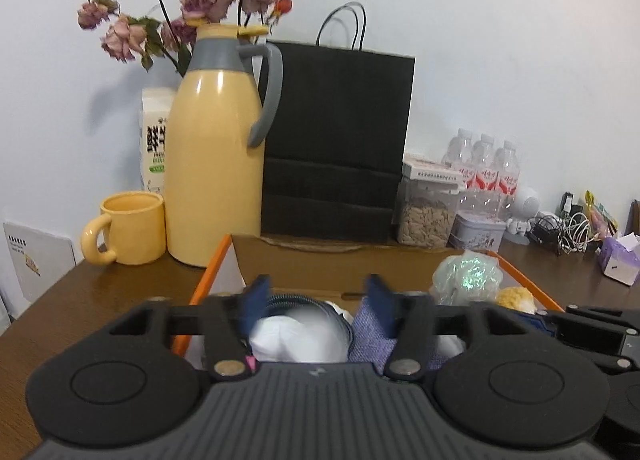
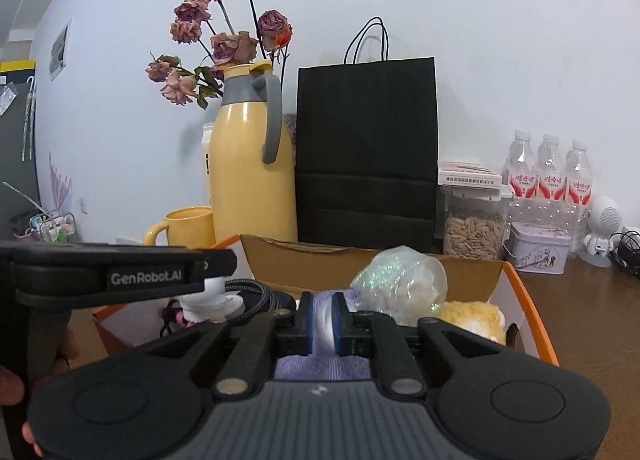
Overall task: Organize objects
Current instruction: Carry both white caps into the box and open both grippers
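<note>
Left wrist view showed the left gripper [image 1: 318, 292] spread open over a white object [image 1: 298, 334] in the orange-rimmed box [image 1: 208, 280], while at 3 o'clock the right gripper [image 2: 323, 322] pinched a white item [image 2: 326, 324].

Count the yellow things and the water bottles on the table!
Yellow things: 2, the tall yellow plastic thermos jug and the round yellow ceramic mug.
Clear plastic water bottles with red labels: 3.
Total: 5.
</note>
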